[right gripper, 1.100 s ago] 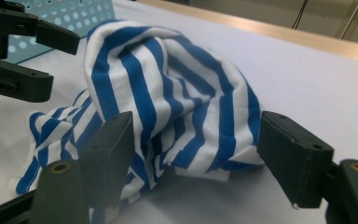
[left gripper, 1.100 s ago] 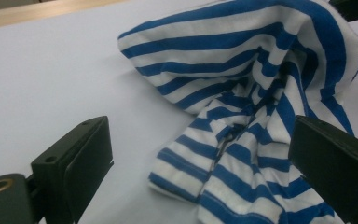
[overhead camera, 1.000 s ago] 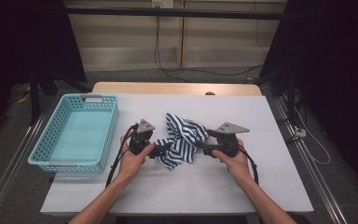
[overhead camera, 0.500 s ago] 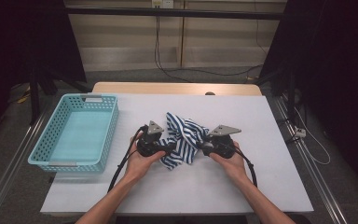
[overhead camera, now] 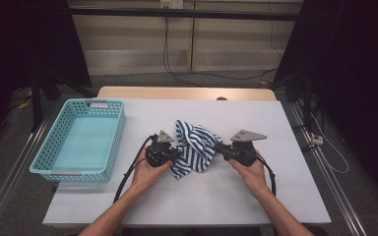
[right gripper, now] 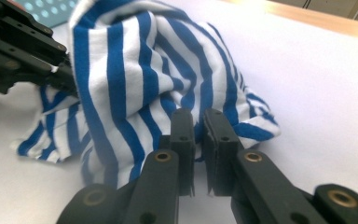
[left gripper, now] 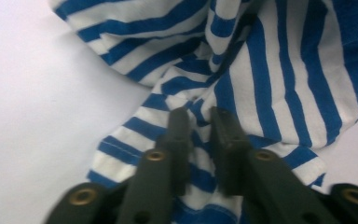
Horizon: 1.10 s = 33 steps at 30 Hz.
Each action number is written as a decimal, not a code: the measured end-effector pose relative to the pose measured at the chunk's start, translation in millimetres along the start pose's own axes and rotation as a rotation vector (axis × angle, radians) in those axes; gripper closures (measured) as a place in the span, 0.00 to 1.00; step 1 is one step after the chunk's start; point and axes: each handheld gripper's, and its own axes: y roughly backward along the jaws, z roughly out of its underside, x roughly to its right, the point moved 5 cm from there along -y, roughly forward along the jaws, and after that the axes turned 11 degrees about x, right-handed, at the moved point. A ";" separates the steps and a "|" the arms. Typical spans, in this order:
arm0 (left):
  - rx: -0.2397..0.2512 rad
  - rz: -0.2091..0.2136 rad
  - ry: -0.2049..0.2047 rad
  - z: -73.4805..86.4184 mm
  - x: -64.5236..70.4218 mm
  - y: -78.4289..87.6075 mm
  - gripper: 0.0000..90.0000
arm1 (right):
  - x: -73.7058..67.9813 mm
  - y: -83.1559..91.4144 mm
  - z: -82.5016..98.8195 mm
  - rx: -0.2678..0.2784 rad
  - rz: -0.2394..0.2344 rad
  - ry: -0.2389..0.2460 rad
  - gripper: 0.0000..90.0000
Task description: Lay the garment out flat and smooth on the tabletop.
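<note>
On white table point(overhead camera: 275, 196), both grippers' jaws just closed, pinching striped cloth point(overhead camera: 194, 150).

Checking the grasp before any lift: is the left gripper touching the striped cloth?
Touching. In the left gripper view, the left gripper, its jaws having just closed, pinches a fold of the striped cloth.

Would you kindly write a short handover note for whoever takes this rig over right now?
Left hand-held gripper: jaws have just closed on a fold of the striped cloth, at its left side.
Right hand-held gripper: jaws have just closed, pinching the cloth's right edge.
Cloth: crumpled on the white table, between the two.
Turquoise basket: at the table's left.
Done: both grips taken.
Left: probably lift and spread or fold the cloth.
</note>
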 end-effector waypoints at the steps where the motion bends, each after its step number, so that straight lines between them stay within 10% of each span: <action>1: 0.000 -0.010 0.009 -1.8 -3.6 3.5 0.95 | -0.4 2.0 -1.2 0.008 -0.006 -0.001 0.93; 15: 0.015 -0.068 0.054 0.2 -43.1 29.1 0.86 | -55.7 15.5 0.0 0.009 -0.190 0.027 0.93; 25: 0.052 -0.034 -0.043 -4.7 -2.2 30.1 0.48 | -27.0 23.3 -8.7 0.057 -0.125 0.007 0.39; 33: 0.165 -0.009 -0.034 -21.7 22.0 48.1 0.33 | 3.8 23.4 -3.0 0.034 -0.063 -0.016 0.38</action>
